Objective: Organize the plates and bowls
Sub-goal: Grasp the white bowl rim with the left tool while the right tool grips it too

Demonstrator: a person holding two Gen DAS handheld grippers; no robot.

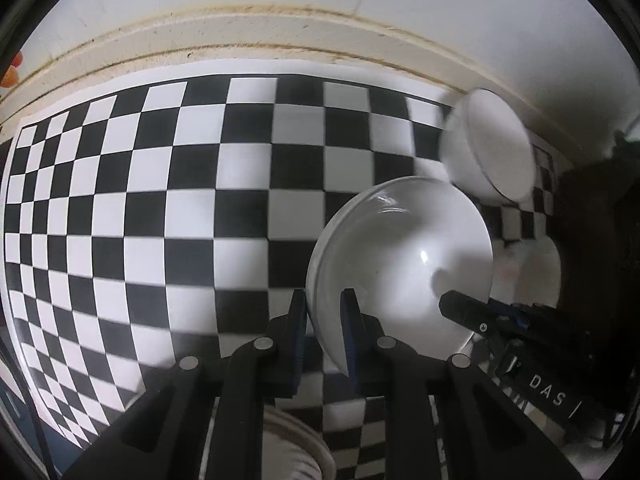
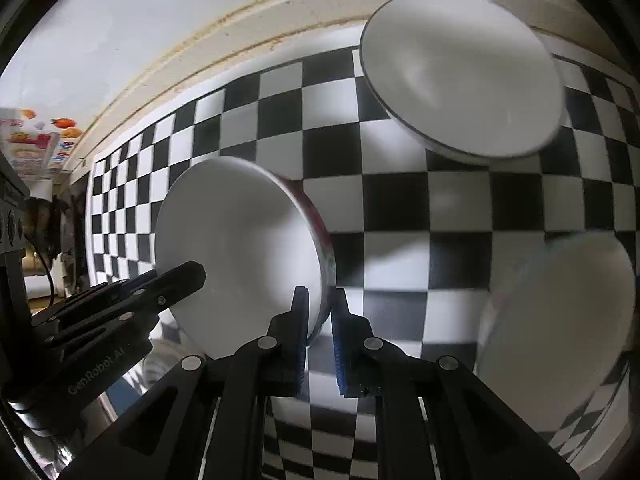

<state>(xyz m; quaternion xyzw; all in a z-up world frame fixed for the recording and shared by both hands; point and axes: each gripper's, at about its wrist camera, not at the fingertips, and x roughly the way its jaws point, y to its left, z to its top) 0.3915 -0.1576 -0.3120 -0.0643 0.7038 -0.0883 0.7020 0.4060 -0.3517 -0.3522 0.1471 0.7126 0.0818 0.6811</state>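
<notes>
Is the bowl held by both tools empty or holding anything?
Empty. The bowl shows a bare white interior, with the right tool and left tool each clamped on its rim.

Left tool [image 1: 323, 312] pinches white bowl [image 1: 400, 264] rim above checkered mat [image 1: 160, 200].

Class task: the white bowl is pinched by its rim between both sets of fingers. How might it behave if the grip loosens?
The white bowl has a glossy glaze with highlights, so it may slip. Left gripper and right gripper pinch only thin rim. It looks ceramic: probably rigid and breakable on the checkered surface.
</notes>
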